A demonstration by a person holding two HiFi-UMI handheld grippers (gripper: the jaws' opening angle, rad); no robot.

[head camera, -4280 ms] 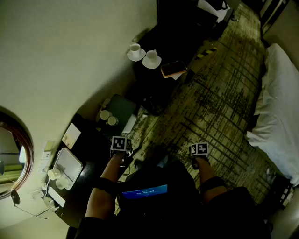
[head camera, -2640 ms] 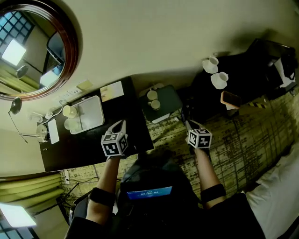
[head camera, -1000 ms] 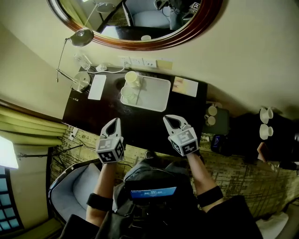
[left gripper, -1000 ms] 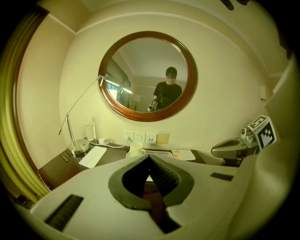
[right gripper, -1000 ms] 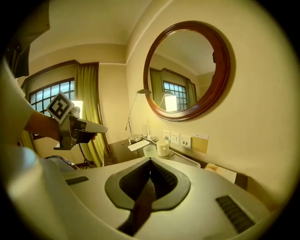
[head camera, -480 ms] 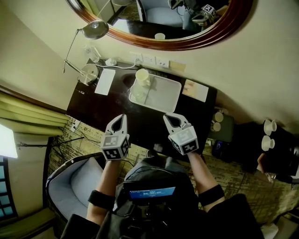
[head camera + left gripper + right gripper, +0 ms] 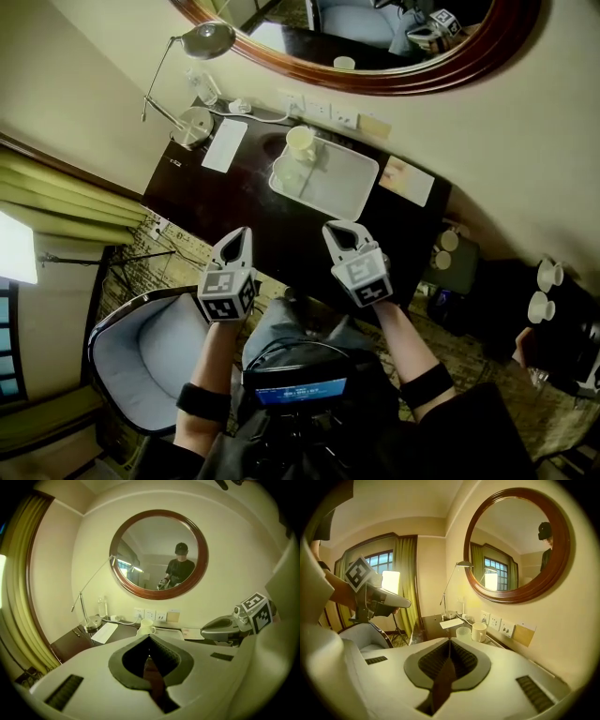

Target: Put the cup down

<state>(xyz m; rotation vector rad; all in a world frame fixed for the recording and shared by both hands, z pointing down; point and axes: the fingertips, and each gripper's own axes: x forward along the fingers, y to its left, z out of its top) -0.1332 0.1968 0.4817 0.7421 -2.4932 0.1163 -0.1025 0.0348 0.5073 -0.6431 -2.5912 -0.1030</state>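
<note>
Head view shows the cup [image 7: 301,142] standing upright at the 10 o'clock corner of a white tray [image 7: 345,190]. A clear tumbler [image 7: 286,177] sits just beside it at the tray's 8 o'clock edge. The tray lies at the far side of the dark counter [image 7: 281,230], under the round mirror [image 7: 375,56]. That probably keeps the drinkware gathered near the wall, away from the counter's open near edge.

Neither tool touches the cup. The left hand-held gripper [image 7: 242,234] hovers at about 7 o'clock from the tray, its jaws pressed together on nothing. The right hand-held gripper [image 7: 341,229] hangs at about 6 o'clock from the tray, jaws narrow to a slit and likewise empty. Both point up toward the tray from the counter's near edge, well apart from the cup.

With the cup resting on its base and nothing gripped, the setting-down looks either finished or not begun; which one cannot be told.
</note>
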